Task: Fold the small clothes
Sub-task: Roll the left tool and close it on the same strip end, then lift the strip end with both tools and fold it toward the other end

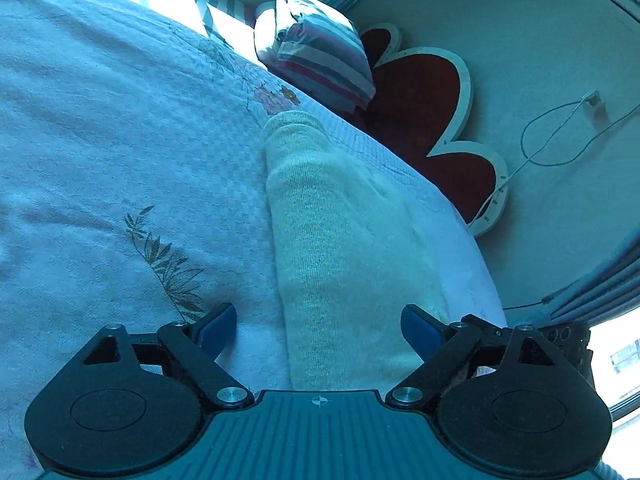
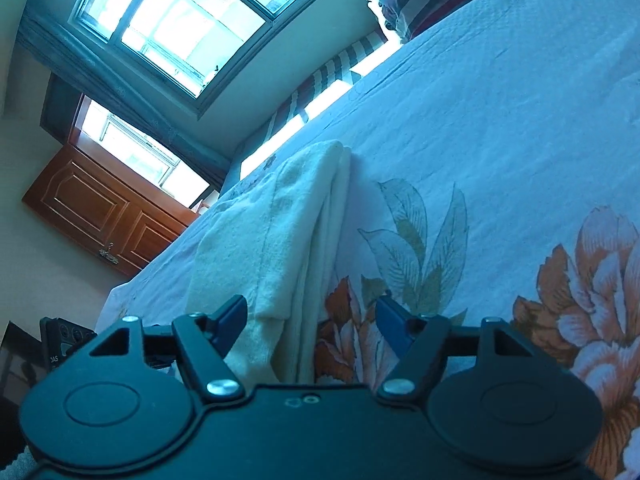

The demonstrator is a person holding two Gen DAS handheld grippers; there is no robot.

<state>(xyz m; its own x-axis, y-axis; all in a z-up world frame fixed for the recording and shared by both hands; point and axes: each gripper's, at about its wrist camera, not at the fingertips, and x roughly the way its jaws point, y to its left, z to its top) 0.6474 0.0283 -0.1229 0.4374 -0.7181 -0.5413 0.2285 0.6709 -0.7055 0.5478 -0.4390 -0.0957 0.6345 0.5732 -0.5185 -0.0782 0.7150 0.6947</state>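
Note:
A small cream knit garment [image 1: 340,240] lies folded into a long narrow strip on the white flowered bedspread [image 1: 100,160]. My left gripper [image 1: 319,330] is open and empty, just above the garment's near end, its blue pads to either side. In the right wrist view the same garment [image 2: 296,240] shows stacked folded layers on the bedspread [image 2: 500,120]. My right gripper [image 2: 311,322] is open and empty, low over the garment's near end, the left pad over the cloth and the right pad over the printed flowers.
A striped pillow [image 1: 324,52] lies at the bed's far end by a red heart-shaped headboard [image 1: 432,120]. A cable [image 1: 560,140] hangs on the wall. The bed edge runs right of the garment. A window [image 2: 180,20] and a wooden cabinet [image 2: 108,212] stand beyond the bed.

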